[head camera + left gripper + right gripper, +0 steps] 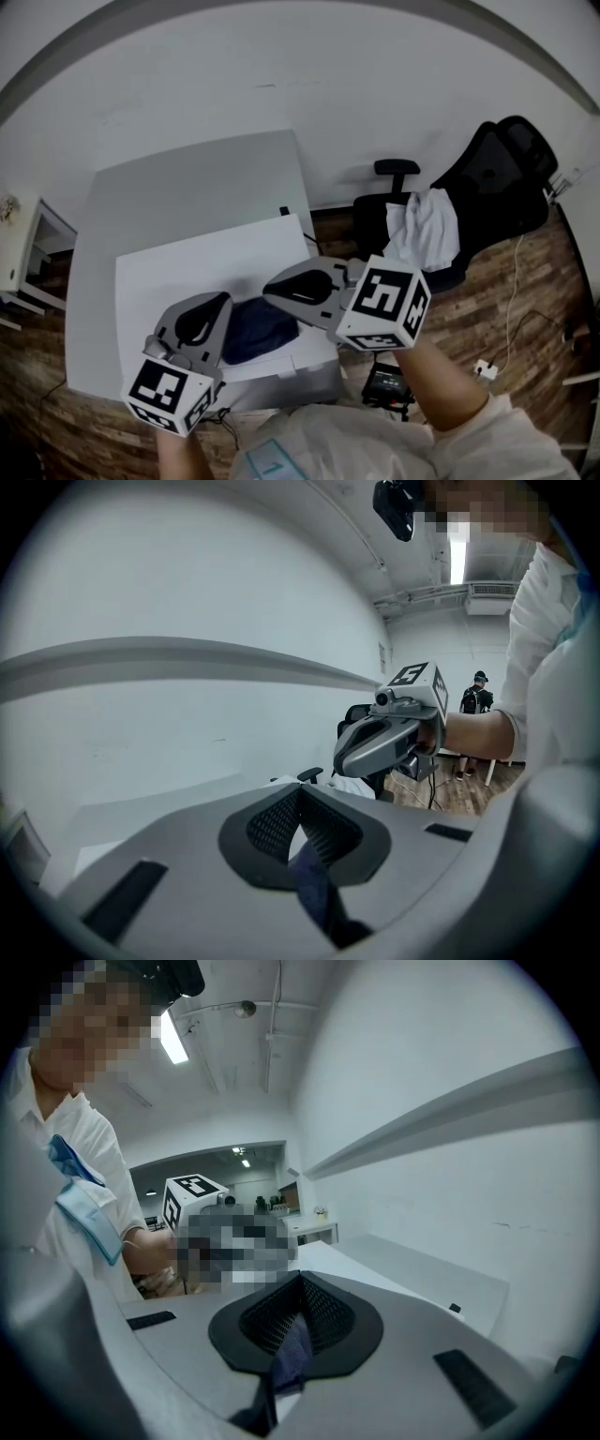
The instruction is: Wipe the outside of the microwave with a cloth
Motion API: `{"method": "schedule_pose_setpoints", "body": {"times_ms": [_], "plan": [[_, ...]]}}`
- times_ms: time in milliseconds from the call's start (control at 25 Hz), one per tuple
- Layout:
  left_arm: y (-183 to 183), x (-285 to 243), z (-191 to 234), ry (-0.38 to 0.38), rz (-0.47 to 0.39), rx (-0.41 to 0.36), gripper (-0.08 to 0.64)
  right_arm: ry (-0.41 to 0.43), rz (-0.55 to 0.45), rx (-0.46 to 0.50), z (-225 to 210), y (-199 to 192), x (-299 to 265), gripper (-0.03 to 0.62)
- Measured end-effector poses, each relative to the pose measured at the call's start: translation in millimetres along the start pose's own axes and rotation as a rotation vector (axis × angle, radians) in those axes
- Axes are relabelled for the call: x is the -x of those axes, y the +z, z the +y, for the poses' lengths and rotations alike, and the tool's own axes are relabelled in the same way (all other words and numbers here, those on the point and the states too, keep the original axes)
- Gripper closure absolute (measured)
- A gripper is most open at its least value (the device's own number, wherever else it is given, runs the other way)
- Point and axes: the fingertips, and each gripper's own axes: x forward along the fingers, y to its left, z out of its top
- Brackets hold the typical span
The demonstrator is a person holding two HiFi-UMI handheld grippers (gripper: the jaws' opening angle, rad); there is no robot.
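A dark blue cloth point(258, 328) lies bunched on the top of the white microwave point(202, 262), near its front edge. My left gripper point(223, 302) is shut on the cloth's left side, and a fold of cloth point(314, 883) hangs between its closed pads. My right gripper point(274, 292) is shut on the cloth's right side, with a blue strip of cloth point(291, 1354) pinched in its pads point(323, 1312). The two grippers face each other closely over the microwave. In the left gripper view the right gripper point(345, 761) shows ahead, pointing left.
The microwave stands on a grey table point(159, 197) against a white wall. A black office chair point(487, 178) with a white garment point(427, 230) over it stands on the wooden floor at the right. A white power strip point(485, 368) lies on the floor. A small white shelf point(23, 253) is at the far left.
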Motion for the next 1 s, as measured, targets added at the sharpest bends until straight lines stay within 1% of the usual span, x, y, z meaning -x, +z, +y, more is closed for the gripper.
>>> {"method": "schedule_pose_setpoints", "body": {"times_ms": [120,1000], "plan": [[1.1,-0.5,0.5,-0.002,-0.001,0.0,0.558,-0.002,0.017,-0.005,-0.9,-3.7,-1.3,0.56],[-1.4,-9.2,-4.7,-0.042,0.009,0.018,0.558,0.02,0.035,-0.006,-0.6,-6.9,-4.2,0.56]]}}
